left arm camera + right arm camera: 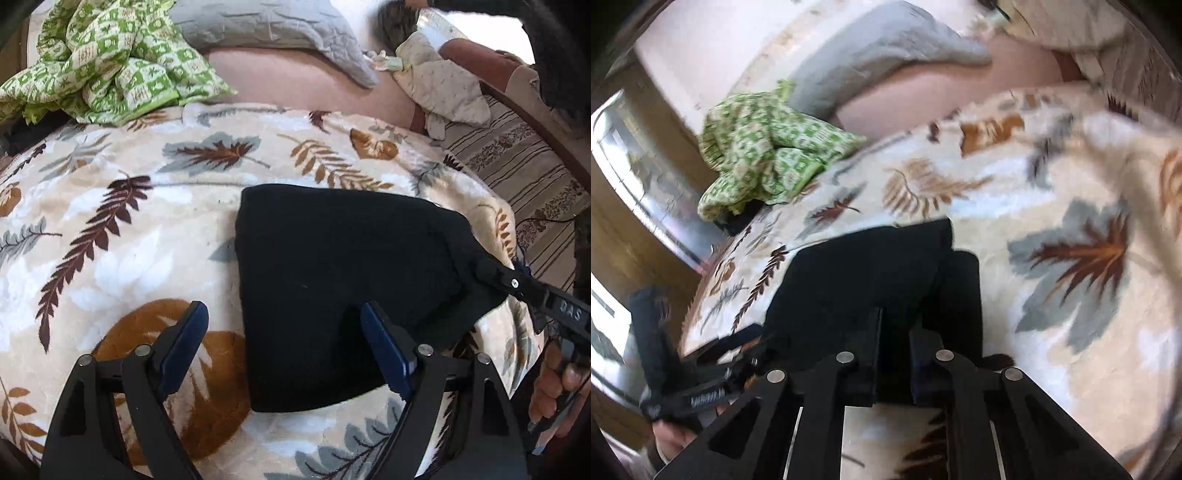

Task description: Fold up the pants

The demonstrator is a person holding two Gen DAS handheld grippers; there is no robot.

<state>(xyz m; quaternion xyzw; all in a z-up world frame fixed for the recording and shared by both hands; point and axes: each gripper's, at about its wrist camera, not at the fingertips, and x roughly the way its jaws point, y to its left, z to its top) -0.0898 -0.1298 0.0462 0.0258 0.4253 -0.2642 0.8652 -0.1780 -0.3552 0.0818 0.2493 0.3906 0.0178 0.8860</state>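
The black pants (332,280) lie folded into a compact bundle on a leaf-print blanket (122,236). My left gripper (284,325) is open and empty, its jaws wide apart above the bundle's near left edge. My right gripper (484,271) reaches in from the right and is shut on the pants' right corner. In the right wrist view the right gripper (895,325) has its fingers close together, pinching the black cloth (871,266). The left gripper (701,373) shows at that view's lower left.
A crumpled green checked cloth (110,62) lies at the back left, a grey quilted pillow (273,26) behind the middle. A beige garment (439,85) and a striped cover (517,166) lie at the right. A wooden frame (635,236) borders the bed.
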